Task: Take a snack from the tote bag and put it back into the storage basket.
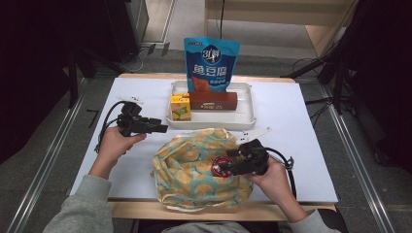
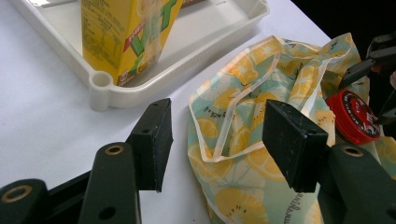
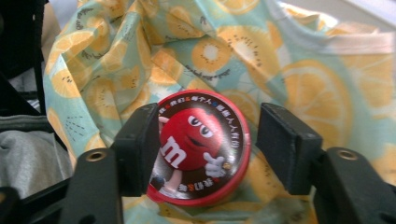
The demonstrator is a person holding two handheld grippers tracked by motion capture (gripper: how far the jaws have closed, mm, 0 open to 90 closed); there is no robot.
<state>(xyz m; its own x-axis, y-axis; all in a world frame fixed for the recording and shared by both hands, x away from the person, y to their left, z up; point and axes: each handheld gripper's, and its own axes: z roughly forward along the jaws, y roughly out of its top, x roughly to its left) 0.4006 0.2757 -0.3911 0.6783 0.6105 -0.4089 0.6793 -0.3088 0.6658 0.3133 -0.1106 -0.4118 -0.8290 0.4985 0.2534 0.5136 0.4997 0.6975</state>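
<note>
High view: white tabletop [image 1: 73, 145] w/ dim, dark room around.

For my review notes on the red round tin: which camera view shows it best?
The right gripper view: the red tin sits close between that gripper's open jaws on the lemon-print bag, lid print readable. The left gripper view catches it at the right edge, partly cut off. The high view shows a small red spot beside the right gripper.

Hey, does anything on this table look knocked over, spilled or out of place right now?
Nothing spilled or damaged. The lemon-print fabric bag lies crumpled at the table's near edge, slightly overhanging it, with a round red candy tin on it. The tall blue pouch stands behind the white tray.
</note>
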